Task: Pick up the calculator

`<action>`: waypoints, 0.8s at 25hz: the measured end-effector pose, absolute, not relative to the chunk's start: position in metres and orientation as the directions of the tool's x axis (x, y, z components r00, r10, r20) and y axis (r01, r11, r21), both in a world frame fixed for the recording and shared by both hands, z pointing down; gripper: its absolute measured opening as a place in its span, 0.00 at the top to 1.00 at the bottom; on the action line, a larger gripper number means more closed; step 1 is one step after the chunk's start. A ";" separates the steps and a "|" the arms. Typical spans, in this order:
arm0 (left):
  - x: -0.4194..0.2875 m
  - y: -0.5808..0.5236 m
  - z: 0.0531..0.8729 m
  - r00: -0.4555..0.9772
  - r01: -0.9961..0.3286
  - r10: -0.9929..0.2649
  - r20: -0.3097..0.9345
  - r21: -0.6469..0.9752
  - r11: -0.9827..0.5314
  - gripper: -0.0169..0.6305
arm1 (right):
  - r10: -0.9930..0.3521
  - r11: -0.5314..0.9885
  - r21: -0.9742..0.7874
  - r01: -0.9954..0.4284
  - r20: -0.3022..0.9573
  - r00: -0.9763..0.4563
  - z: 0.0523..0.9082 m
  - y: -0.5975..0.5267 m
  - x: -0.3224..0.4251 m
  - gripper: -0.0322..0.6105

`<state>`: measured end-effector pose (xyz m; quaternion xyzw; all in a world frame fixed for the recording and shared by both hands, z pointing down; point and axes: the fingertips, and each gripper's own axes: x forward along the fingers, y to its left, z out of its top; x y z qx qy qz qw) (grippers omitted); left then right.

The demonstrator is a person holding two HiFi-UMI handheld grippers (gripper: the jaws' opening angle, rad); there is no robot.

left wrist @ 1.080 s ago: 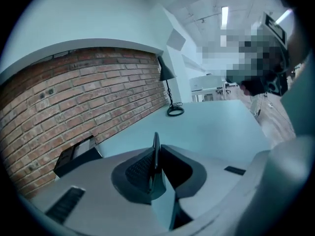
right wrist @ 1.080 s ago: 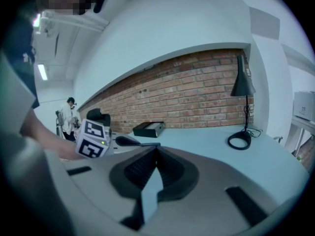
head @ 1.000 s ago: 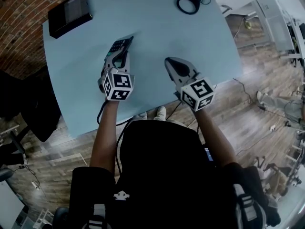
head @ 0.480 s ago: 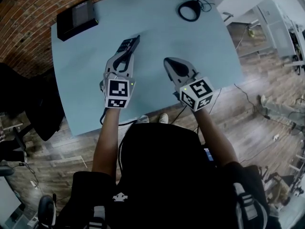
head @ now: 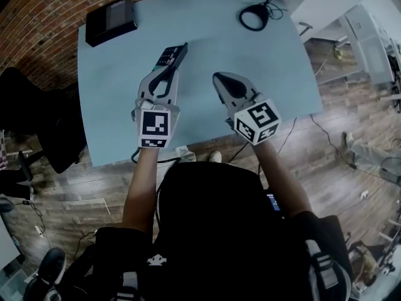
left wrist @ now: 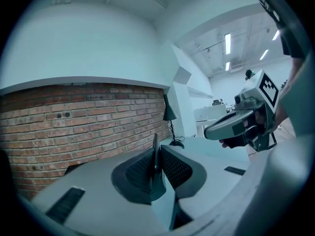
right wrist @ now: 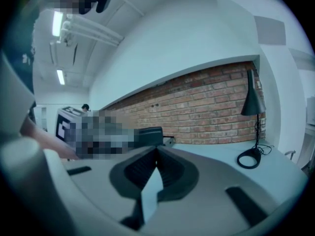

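Raised well up off the light-blue table [head: 113,105] over the last second, together with the left gripper [head: 168,69]: the calculator [head: 171,56], now nearer the head camera than a second ago. Lifted only slightly in the same time, the right gripper [head: 218,78], otherwise much where it was.

Clamped by its near end between the left pads [left wrist: 174,168], and seen in the left gripper view as a thin dark edge pressed from both sides. Gripped across the thin dimension, probably because a flat slab gives two jaws no other purchase. Sticks out ahead of the jaws in line with the gripper, with part of the key face showing to the head camera; exact tilt hard to judge. Judged clear of the tabletop, though no view shows the gap beneath.

Closed on nothing on the right side: pads meeting, only table showing below them in the right gripper view. Held beside the left gripper and apart from it, seemingly just kept out of the way, since one grip is enough here.

Untouched at the table's far side: a black box [head: 111,19] near the left corner and a desk lamp [head: 242,19] toward the right, both well apart from the lift.

Pick-up judged essentially done. Possible trouble: droop or slip, given a grip so far from the calculator's middle.
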<state>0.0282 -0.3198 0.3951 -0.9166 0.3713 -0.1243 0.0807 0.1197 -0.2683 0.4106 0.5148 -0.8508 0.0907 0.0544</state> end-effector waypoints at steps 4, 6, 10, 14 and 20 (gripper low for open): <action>0.025 -0.305 0.391 0.675 -0.682 -0.721 0.155 -0.242 -0.691 0.90 | -0.855 0.479 -0.098 -0.872 0.172 -0.489 0.408 -0.261 0.118 0.94; 0.026 -0.296 0.389 0.667 -0.691 -0.729 0.152 -0.240 -0.682 0.90 | -0.851 0.489 -0.096 -0.867 0.167 -0.498 0.406 -0.256 0.120 0.94; 0.025 -0.279 0.388 0.649 -0.704 -0.747 0.144 -0.259 -0.662 0.90 | -0.842 0.510 -0.090 -0.855 0.148 -0.518 0.401 -0.247 0.120 0.94; 0.026 -0.264 0.388 0.626 -0.717 -0.766 0.146 -0.279 -0.639 0.90 | -0.831 0.532 -0.089 -0.842 0.134 -0.539 0.397 -0.237 0.119 0.94; 0.026 -0.247 0.385 0.605 -0.743 -0.784 0.135 -0.257 -0.618 0.90 | -0.815 0.560 -0.087 -0.824 0.123 -0.567 0.396 -0.225 0.117 0.94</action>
